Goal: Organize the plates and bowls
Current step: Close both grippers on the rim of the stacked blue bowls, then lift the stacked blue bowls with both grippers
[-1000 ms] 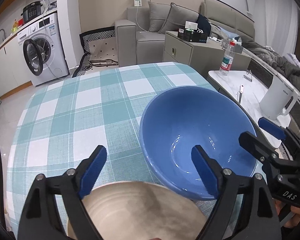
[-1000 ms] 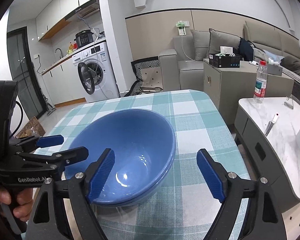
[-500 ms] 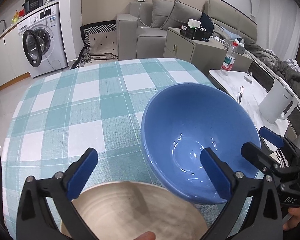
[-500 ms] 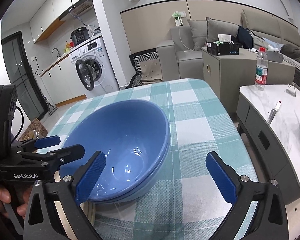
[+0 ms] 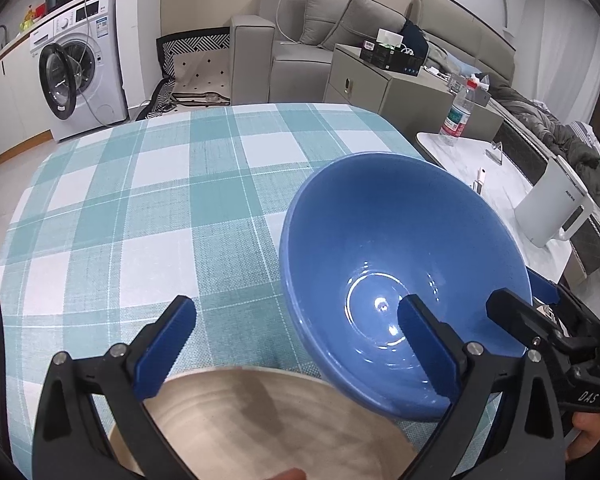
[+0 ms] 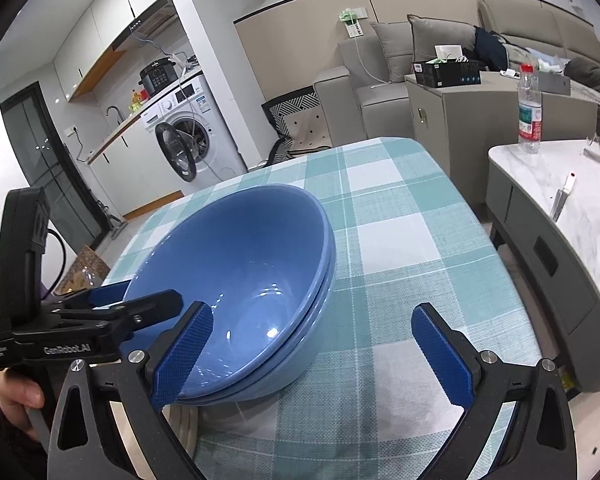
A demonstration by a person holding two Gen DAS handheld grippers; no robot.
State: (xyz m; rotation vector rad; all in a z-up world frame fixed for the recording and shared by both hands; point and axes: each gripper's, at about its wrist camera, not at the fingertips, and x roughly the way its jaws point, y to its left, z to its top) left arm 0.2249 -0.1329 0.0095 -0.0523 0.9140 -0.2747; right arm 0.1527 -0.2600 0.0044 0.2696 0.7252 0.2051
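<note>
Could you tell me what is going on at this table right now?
A person holds two grippers over a checked table. Two blue bowls sit nested on it, beside a beige plate. The left gripper and right gripper are both open, gripping nothing, their jaws having just widened. The bowls look stacked already; the plate is untouched.

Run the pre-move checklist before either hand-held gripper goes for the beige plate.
1. Left hand-held gripper open, nothing between its pads: ok.
2. Right hand-held gripper open, gripping nothing: ok.
3. Blue bowls nested, one inside the other: ok.
4. Bowl stack resting on the checked tablecloth: ok.
5. Beige plate fully in view: not ok, its near part is cut off.
6. Plate clear of the bowl stack: cannot tell; they overlap in both views.
</note>
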